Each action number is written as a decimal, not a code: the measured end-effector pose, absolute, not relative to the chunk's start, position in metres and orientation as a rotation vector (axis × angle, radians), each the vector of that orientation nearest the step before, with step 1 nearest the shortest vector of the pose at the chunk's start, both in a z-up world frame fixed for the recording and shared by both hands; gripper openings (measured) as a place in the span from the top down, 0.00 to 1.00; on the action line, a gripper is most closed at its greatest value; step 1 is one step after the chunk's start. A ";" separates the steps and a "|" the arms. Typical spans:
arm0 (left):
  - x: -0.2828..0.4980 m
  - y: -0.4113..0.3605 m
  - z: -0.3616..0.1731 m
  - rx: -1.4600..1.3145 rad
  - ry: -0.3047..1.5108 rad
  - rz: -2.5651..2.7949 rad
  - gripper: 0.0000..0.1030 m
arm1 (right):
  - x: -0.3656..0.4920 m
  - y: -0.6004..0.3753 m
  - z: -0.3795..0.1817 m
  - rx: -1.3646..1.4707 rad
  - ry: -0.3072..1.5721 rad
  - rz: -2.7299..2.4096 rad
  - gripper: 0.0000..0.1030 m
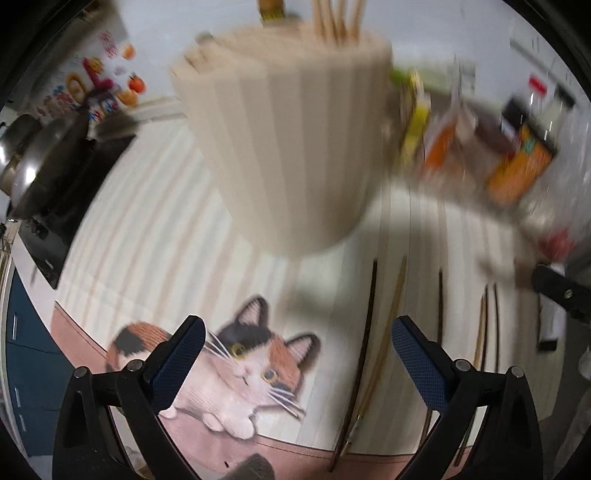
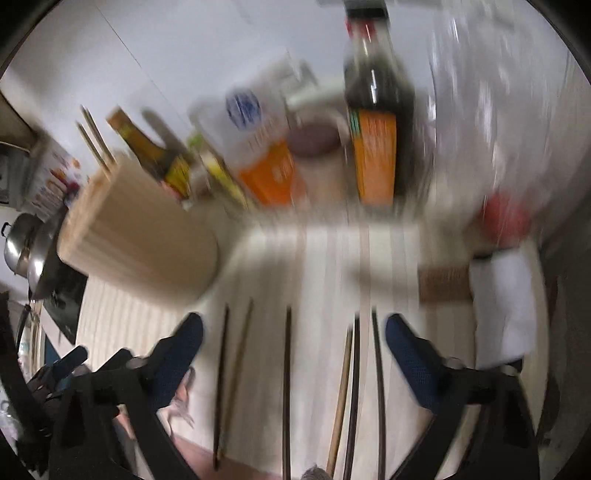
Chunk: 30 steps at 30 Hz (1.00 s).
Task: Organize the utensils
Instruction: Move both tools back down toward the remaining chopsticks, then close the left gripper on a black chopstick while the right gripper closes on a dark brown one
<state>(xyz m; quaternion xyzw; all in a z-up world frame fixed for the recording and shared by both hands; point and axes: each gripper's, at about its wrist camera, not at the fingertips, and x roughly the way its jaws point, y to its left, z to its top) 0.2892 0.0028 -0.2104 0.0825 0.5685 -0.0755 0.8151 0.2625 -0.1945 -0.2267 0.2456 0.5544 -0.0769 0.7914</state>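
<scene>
Loose chopsticks (image 2: 288, 387) lie lengthwise toward the ribbed holder (image 2: 140, 236) — right tool (image 2: 293, 354), released, straddles them; left tool (image 1: 297, 354), released, stands beside.

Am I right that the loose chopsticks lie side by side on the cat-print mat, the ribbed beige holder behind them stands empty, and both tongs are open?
Not quite: the ribbed beige holder is not empty. The left wrist view shows pale wooden sticks rising from its top. The rest stands: loose chopsticks lie side by side on the cat-print mat, and the left tongs and right tongs are open, gripping nothing.
</scene>
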 end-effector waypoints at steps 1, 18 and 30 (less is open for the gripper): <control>0.290 0.000 -0.217 0.179 1.229 -0.170 0.00 | 0.261 -0.193 -0.236 0.538 1.223 -0.163 0.42; 0.308 -0.050 -0.297 0.329 1.343 -0.289 0.67 | 0.252 -0.187 -0.301 0.570 1.388 -0.209 0.53; 0.297 -0.001 -0.298 0.175 1.376 -0.194 0.96 | 0.294 -0.148 -0.325 0.477 1.485 -0.157 0.53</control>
